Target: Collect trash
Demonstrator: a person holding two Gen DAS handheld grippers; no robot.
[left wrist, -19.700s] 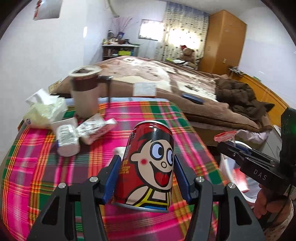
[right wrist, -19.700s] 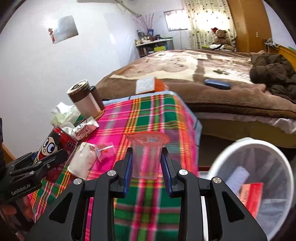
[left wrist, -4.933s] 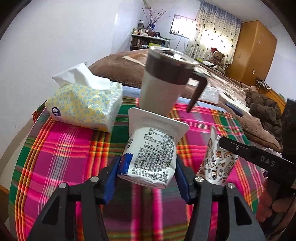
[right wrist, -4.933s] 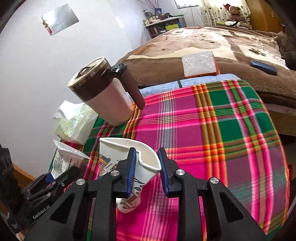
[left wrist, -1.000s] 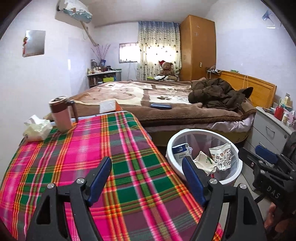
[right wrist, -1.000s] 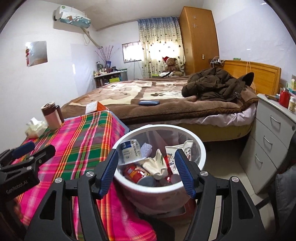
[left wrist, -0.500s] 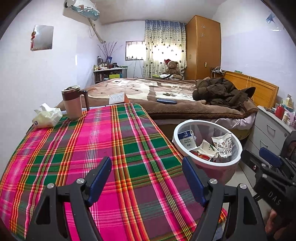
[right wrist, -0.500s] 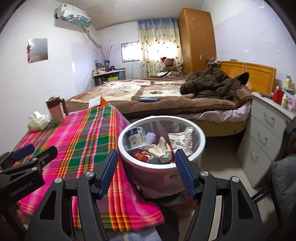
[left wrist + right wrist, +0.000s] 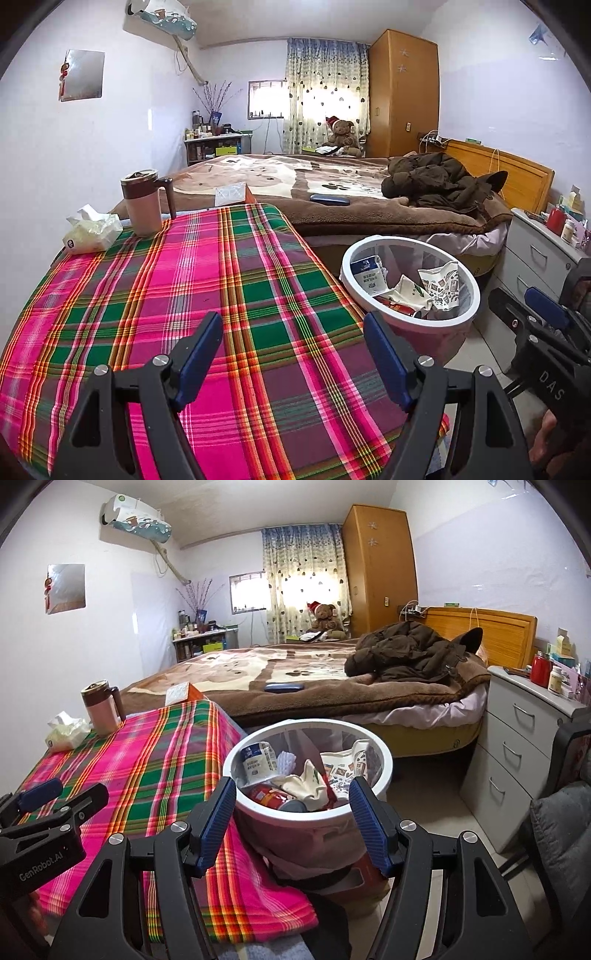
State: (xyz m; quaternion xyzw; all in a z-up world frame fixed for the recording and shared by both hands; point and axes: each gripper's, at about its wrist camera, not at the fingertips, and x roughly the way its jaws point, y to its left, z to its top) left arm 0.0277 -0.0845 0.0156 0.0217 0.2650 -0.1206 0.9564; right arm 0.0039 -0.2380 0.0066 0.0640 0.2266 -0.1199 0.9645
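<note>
Left wrist view: I'm holding the left gripper over the near part of the plaid tablecloth, jaws spread wide with nothing between them. I'm keeping it back here because, as far as I can judge, there's nothing left on the cloth to grab. Only the lidded travel mug and the tissue pack are sitting at the far corner, and those look like keepers, not trash. The white trash basket is standing on the floor just beside the table edge, with the yogurt cup and the crumpled paper cup lying inside. The right gripper is poking in from the right edge.

Versus about five seconds back: I was clamping that yogurt cup right in front of the mug; now the jaws are bare and the cup is sitting in the basket. Over the last half second the framing is barely changing.

Right wrist view: I'm hovering the right gripper just short of the trash basket, jaws parted and empty, rim showing between them. Inside I'm seeing the yogurt cup, the red can and the paper cup. The left gripper is hanging over the tablecloth at left.

Five seconds back this one was pinching the paper cup on the table; it's now in the basket. Collection looks done.
</note>
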